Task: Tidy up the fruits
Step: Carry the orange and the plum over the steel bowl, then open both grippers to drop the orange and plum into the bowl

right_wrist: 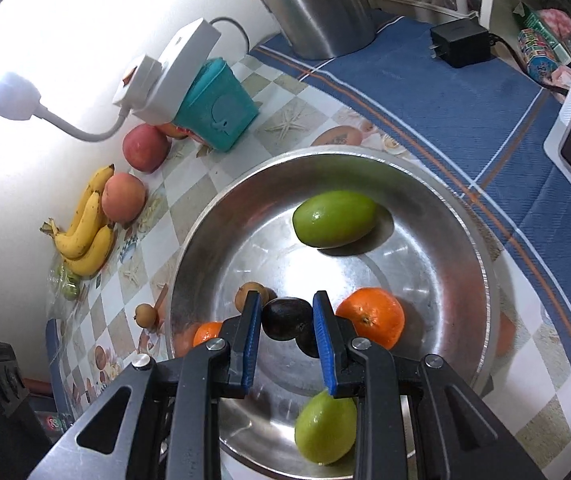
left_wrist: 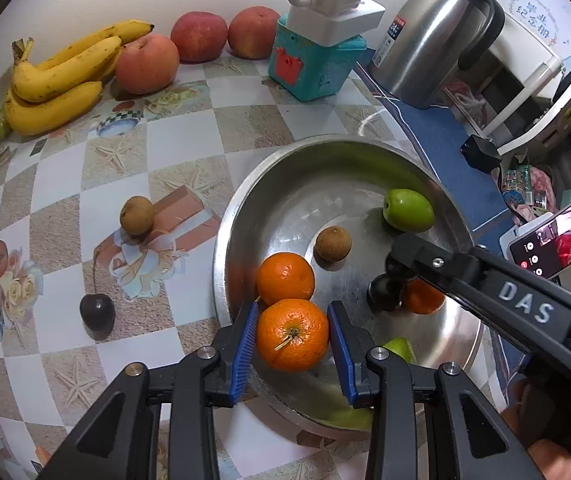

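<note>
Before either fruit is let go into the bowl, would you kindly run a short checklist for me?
1. Left tongs around the orange: ok.
2. Orange above the bowl: ok.
3. Right tongs shut on the dark cherry: ok.
4. Cherry over the bowl floor: ok.
5. Spot under the cherry free of the green fruit: cannot tell.
6. All small fruit collected: not ok, a brown fruit sits on the table.

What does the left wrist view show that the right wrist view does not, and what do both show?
Only the left wrist view shows the left tool around an orange, and a dark cherry lying on the table. Only the right wrist view shows the right tool shut on a dark cherry over the bowl. Both show the metal bowl, the bananas and the teal box.
</note>
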The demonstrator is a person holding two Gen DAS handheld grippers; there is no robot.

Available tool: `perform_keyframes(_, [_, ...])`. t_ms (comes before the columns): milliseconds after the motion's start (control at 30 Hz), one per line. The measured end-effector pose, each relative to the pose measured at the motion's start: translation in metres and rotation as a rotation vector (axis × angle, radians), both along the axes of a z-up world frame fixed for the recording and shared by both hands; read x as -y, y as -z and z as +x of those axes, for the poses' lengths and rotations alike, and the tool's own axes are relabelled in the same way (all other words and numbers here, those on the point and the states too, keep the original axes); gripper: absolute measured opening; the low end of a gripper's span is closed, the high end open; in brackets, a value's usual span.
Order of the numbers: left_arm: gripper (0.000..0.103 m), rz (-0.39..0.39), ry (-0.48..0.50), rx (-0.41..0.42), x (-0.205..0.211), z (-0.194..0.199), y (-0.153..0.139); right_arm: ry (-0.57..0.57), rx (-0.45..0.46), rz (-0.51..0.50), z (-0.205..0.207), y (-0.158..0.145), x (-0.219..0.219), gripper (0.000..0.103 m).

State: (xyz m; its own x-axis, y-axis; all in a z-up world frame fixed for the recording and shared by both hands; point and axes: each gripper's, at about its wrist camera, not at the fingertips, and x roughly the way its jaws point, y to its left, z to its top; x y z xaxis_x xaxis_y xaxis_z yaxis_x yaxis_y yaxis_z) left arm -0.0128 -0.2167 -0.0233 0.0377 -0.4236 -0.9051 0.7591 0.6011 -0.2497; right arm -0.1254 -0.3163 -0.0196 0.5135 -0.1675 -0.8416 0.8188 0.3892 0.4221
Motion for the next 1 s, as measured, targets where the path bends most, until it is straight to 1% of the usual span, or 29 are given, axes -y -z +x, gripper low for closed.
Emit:
perform_keyframes(233, [0.038,0.016,0.007,-0.015,0.004,-0.002,0.006,0.003,-0.004,0.013,0.003,0.008,0.001,0.028])
perform_keyframes(800, [0.040,0.036,0.014,-0.015,0.006,-0.004,0.012,0.003,-0.025,0.009,0.006,0.008,0.000,0.028])
perform_keyframes(867, [0.041,0.032,0.012,-0.012,0.005,-0.003,0.011,0.005,-0.029,0.008,0.006,0.007,0.000,0.030])
perform_keyframes(933, [0.047,0.029,0.014,-0.001,0.005,-0.004,0.008,0.008,-0.036,0.007,0.006,0.006,0.000,0.031])
perform_keyframes(1000, [0.048,0.024,0.017,-0.001,0.005,-0.004,0.006,0.008,-0.048,0.002,0.006,0.006,0.000,0.031])
